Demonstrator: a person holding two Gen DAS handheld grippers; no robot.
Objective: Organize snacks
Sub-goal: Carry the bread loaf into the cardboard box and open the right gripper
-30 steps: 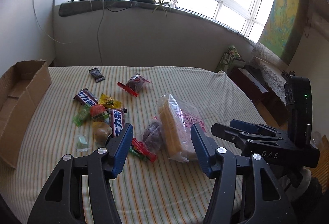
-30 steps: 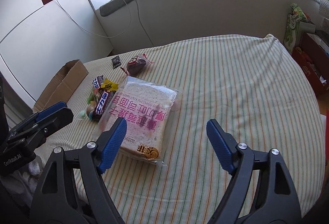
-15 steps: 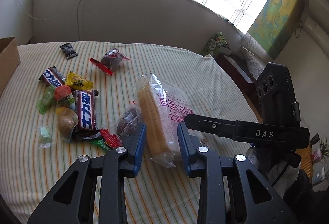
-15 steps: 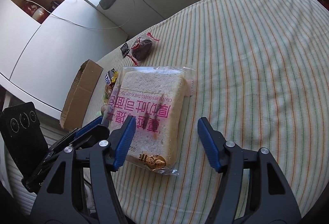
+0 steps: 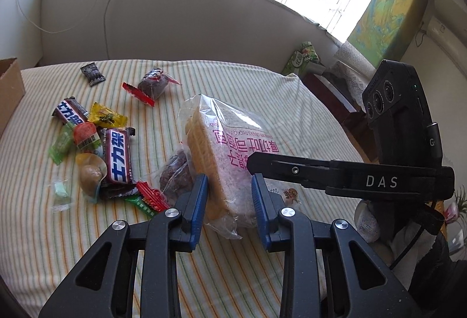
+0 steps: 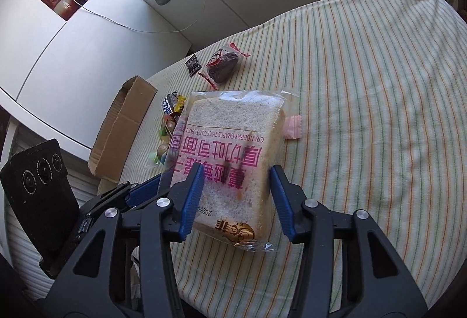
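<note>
A clear bag of sliced toast bread with pink lettering (image 5: 230, 143) (image 6: 230, 154) sits on the striped tablecloth. My left gripper (image 5: 229, 201) is closed around its near end, the blue pads pressing the sides. My right gripper (image 6: 236, 198) straddles the same loaf from the other side, its pads against the bag. Left of the loaf lies a pile of small snacks: two dark chocolate bars (image 5: 118, 157), a yellow candy (image 5: 106, 116), green and red wrappers, and a dark bun in plastic (image 5: 153, 83) further back.
An open cardboard box (image 6: 125, 125) lies at the table's left edge. A small black packet (image 5: 92, 74) lies far back left. A pink wrapper (image 6: 292, 128) lies right of the loaf. The striped table (image 6: 379, 113) extends right; wall and windowsill behind.
Both grippers moved in on the bread bag and narrowed their jaws onto it; the loaf now stands tilted up between them.
</note>
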